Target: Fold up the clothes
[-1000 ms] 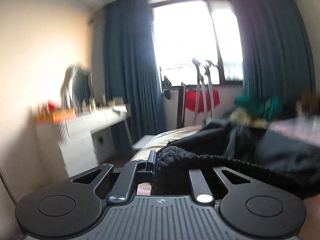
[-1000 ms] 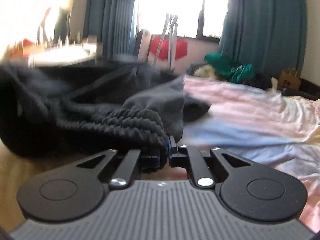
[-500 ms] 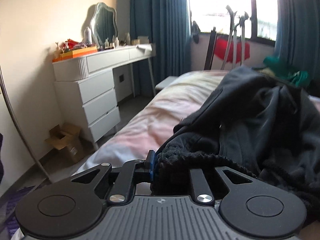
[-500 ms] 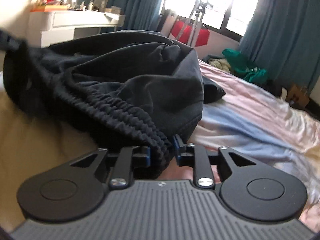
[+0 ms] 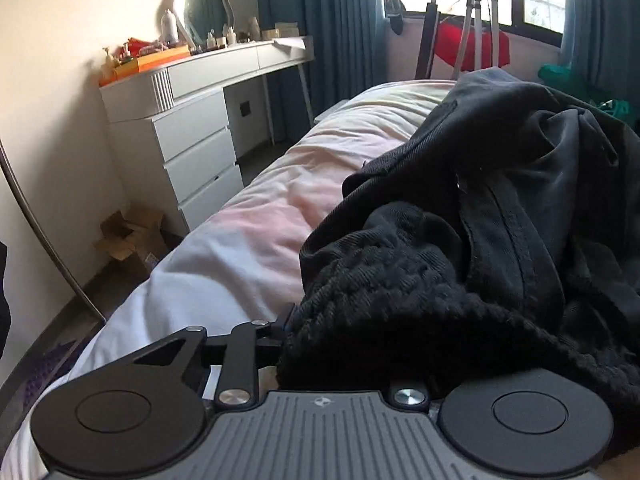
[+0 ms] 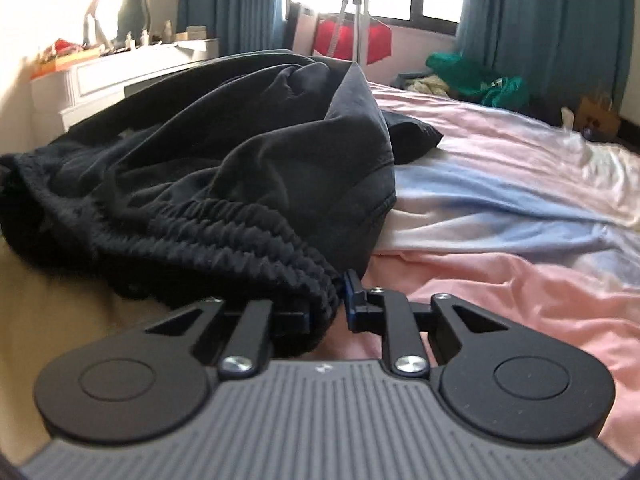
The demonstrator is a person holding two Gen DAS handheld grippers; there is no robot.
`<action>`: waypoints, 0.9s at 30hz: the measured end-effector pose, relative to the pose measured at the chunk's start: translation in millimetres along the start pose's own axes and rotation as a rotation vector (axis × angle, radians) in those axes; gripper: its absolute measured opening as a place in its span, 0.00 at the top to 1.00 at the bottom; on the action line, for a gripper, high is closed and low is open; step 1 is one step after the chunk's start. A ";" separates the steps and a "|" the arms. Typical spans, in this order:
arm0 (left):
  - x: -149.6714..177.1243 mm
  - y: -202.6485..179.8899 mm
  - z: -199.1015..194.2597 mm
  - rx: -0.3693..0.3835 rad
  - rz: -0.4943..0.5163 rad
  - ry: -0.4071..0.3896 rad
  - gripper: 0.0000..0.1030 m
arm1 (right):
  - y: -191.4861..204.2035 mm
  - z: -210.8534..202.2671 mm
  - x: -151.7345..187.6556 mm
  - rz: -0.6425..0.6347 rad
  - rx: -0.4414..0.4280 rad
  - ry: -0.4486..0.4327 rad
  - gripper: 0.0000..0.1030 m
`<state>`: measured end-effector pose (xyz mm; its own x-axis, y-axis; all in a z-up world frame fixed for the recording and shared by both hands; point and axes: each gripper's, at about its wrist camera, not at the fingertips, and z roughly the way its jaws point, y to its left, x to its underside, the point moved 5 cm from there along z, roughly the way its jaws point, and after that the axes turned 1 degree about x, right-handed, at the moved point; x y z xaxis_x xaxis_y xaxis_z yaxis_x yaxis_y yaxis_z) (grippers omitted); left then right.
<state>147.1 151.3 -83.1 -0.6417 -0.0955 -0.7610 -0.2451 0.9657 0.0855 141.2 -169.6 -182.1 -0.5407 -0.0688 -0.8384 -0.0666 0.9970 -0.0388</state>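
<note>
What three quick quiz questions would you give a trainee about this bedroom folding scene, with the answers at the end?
1. True or false: the black garment lies folded flat on the bed.
2. What stands on top of the white dresser? A) a mirror B) a television C) a fish tank
3. Short answer: which part of the garment sits between the fingers of the left gripper?

Key
1. False: it is bunched in a loose heap.
2. A
3. The ribbed waistband.
</note>
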 end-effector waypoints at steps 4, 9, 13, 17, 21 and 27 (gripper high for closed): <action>-17.4 15.0 -5.9 0.030 -0.080 -0.040 0.91 | -1.3 -14.4 -6.7 0.052 -0.018 -0.012 0.85; -78.5 64.9 -31.8 0.065 -0.199 -0.171 0.91 | 24.8 -40.1 -19.5 0.039 -0.126 -0.038 0.85; -142.8 108.8 -49.1 0.072 -0.227 -0.248 0.92 | 87.8 -47.5 -31.0 -0.003 -0.312 -0.034 0.85; -194.4 151.2 -42.7 0.047 -0.271 -0.278 0.92 | 164.2 -46.6 -49.4 -0.020 -0.488 -0.044 0.85; -212.8 189.9 6.2 -0.049 -0.265 -0.230 0.91 | 221.5 -30.2 -60.4 0.082 -0.634 -0.020 0.84; -152.1 217.9 106.9 0.017 -0.366 -0.026 0.91 | 250.2 25.9 -26.9 0.130 -0.651 0.082 0.82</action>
<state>269.0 402.1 -17.4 -0.4945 -0.4298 -0.7555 -0.4428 0.8725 -0.2066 160.8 82.7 -183.3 -0.6389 0.0221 -0.7690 -0.4755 0.7744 0.4174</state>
